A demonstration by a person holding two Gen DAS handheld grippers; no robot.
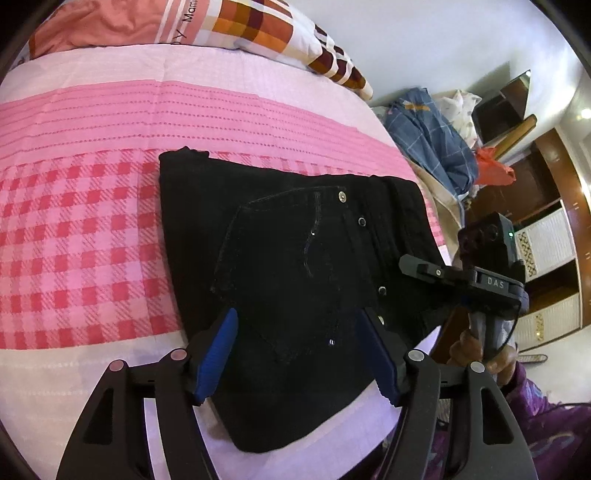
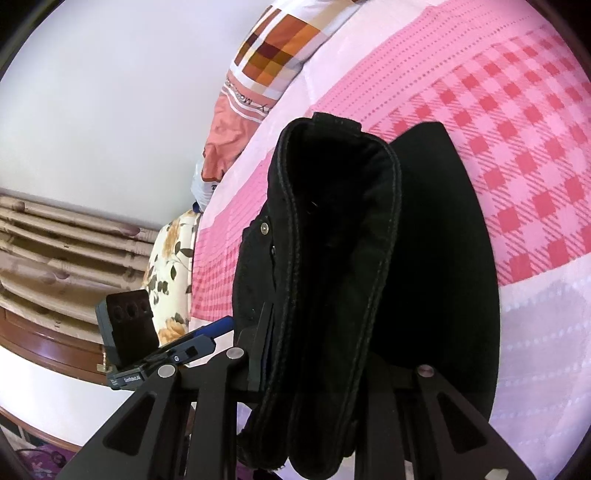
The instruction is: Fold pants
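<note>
Black pants (image 1: 295, 240) lie folded on a pink checked bedspread (image 1: 74, 240), back pocket and rivets facing up. My left gripper (image 1: 299, 354) hangs over their near end, open, its blue pads (image 1: 218, 354) standing apart on either side of the cloth. In the right wrist view the thick waistband end of the pants (image 2: 332, 221) is lifted and bunched between the jaws of my right gripper (image 2: 317, 365), which is shut on it; cloth hides its pads. The right gripper (image 1: 424, 271), held by a hand (image 1: 480, 350), shows at the pants' right edge.
A patchwork pillow (image 1: 258, 26) and an orange cloth (image 1: 96, 26) lie at the head of the bed. Beyond the bed's right edge sit a pile of blue checked laundry (image 1: 432, 140) and a wooden wardrobe (image 1: 546, 236). A floral cushion (image 2: 170, 273) lies by the bedside.
</note>
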